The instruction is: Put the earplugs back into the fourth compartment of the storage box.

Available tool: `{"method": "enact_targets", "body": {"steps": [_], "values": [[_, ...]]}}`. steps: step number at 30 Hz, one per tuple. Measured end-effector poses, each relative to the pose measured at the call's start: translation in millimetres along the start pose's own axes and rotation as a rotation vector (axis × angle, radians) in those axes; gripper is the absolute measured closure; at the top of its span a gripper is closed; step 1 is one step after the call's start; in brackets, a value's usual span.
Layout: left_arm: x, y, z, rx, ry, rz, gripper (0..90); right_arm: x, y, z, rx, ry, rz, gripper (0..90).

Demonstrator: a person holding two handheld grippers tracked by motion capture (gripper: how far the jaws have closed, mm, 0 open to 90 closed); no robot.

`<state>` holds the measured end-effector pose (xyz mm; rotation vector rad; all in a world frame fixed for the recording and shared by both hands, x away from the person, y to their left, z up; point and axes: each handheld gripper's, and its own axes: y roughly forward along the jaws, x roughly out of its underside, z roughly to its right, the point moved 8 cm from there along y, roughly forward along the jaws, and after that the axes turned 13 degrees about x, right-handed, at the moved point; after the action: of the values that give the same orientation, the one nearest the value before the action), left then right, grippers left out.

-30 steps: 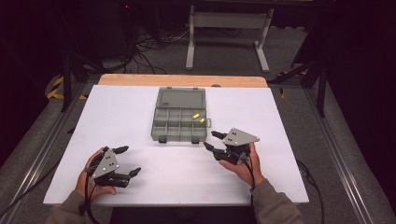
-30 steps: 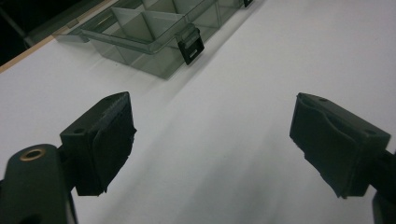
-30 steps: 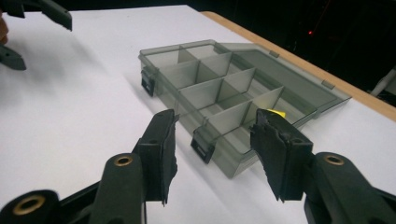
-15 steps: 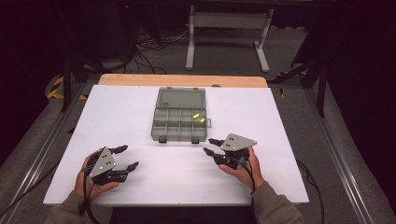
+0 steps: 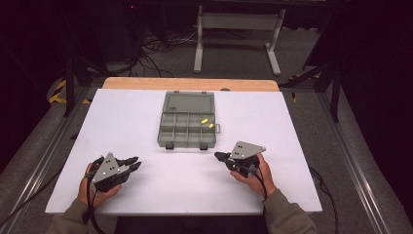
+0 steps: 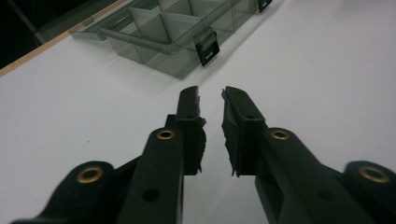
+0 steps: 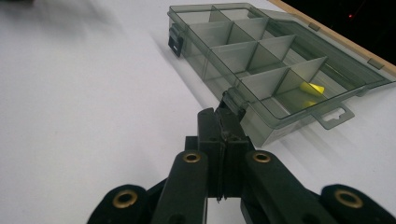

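high cam: overhead, fwd-down | gripper cams: low, near organizer box (shared)

White table, one open compartment box on it.

We see the grey compartment box lying open on the white table, ahead of both tools: beyond the right tool and off to its left, beyond the left tool and off to its right. Its lid lies flat on the far side, near the table's bare wooden back edge.

Left gripper over white table
Jaws just closing, narrow empty gap between; compartment box beyond the tips, black latch nearest.
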<state>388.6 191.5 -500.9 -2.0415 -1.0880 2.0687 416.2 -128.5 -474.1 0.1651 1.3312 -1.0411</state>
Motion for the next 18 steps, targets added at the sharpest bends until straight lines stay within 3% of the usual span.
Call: {"method": "enact_targets", "body": {"steps": [7, 18], "values": [[1.2, 0.8, 0.4, 0.026, -0.011, -0.008, 89.4, -0.9, -2.7, 0.0, -0.003, -0.026, 0.005, 90.0], [2.7, 4.9, -4.0, 0.025, -0.018, -0.034, 89.6, 5.3, -4.8, 12.3, 0.015, -0.021, -0.014, 90.0]]}}
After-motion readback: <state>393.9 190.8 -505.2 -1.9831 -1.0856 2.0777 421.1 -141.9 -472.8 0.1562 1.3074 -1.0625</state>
